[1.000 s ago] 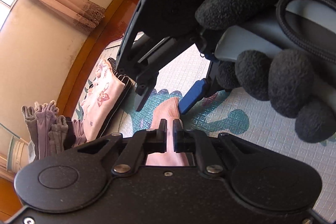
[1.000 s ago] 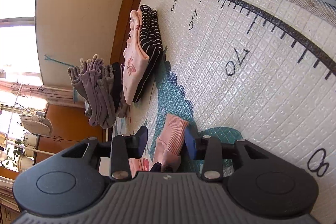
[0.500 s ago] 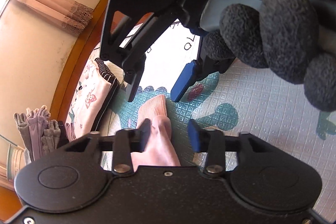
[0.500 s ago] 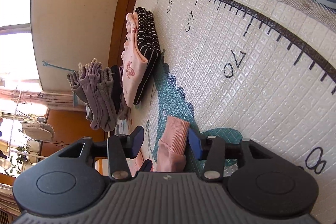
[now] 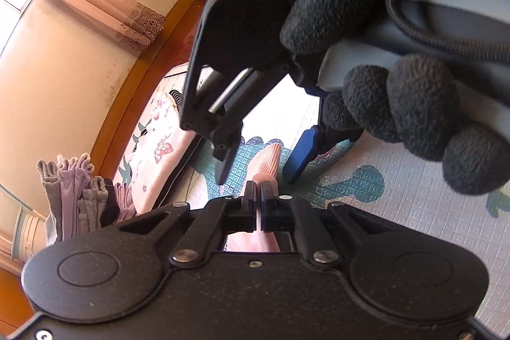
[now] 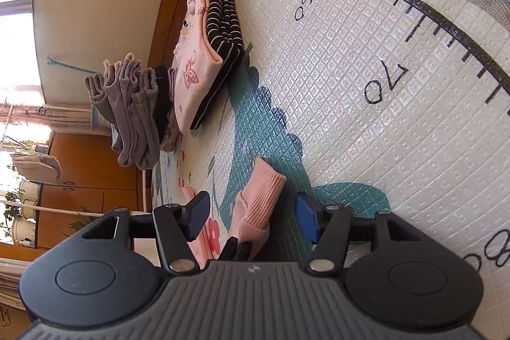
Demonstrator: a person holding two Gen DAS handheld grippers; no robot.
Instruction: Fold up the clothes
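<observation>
- Since half a second ago, our left gripper (image 5: pixel 258 191) is closing again; now its two fingers are clamping on the pink sock (image 5: pixel 267 160), which is lying on the play mat (image 5: pixel 414 203).
- At the far left we are seeing grey socks (image 6: pixel 127 113) hanging, and beside them a folded pink garment (image 6: pixel 191 78) is lying on a striped one (image 6: pixel 223 21).
- Further right, the sock's ribbed cuff (image 6: pixel 264 193) is resting on the mat's teal print.
- Our right gripper (image 6: pixel 251 219) is staying apart, its blue pads (image 6: pixel 306 222) on both sides of the sock, not touching it.
- A gloved hand (image 5: pixel 414 104) is holding the right gripper.
</observation>
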